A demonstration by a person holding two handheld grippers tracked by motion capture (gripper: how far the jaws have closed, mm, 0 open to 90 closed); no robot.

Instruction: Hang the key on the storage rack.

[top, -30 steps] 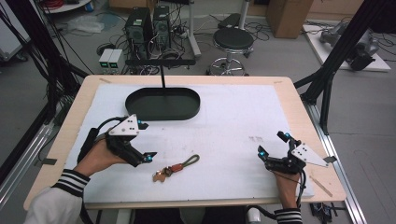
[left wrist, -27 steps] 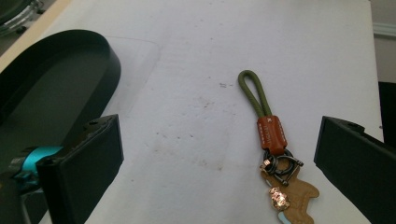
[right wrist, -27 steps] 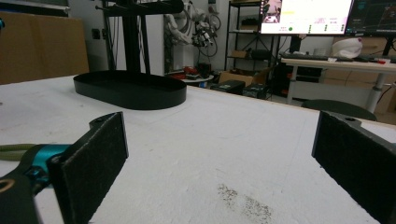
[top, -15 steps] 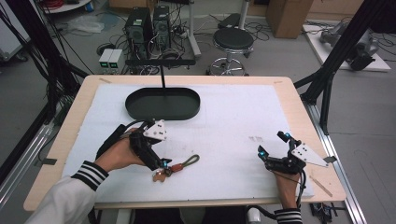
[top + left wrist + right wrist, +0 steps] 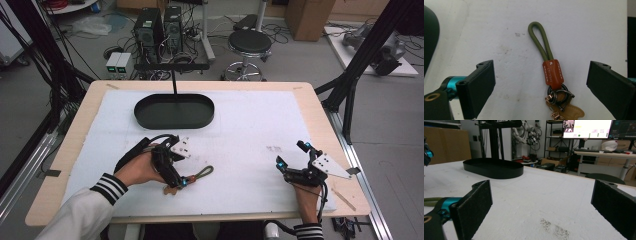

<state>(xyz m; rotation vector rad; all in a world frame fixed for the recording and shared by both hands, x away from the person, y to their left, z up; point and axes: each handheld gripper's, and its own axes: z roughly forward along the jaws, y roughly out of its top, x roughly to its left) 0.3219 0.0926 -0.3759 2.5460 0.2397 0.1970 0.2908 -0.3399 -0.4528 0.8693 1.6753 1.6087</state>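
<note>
Left gripper (image 5: 541, 82): fingers (image 5: 477, 87) stand wide apart, having just been closing slightly, with the keychain (image 5: 552, 75) lying between them, untouched by either pad. In the left gripper view the keychain sits nearer the right-hand finger. Its long axis runs along the gripper's line of sight: the olive cord loop points away from the gripper, the orange leather tab sits mid-length, and the metal rings and tan tag lie at the near end. The keychain (image 5: 192, 177) lies flat on the white tabletop (image 5: 250, 130), well on the near side of the black oval tray (image 5: 174, 111). Right gripper (image 5: 291, 161): fingers (image 5: 474, 205) wide apart, nothing between them, well to the right of the keychain.
</note>
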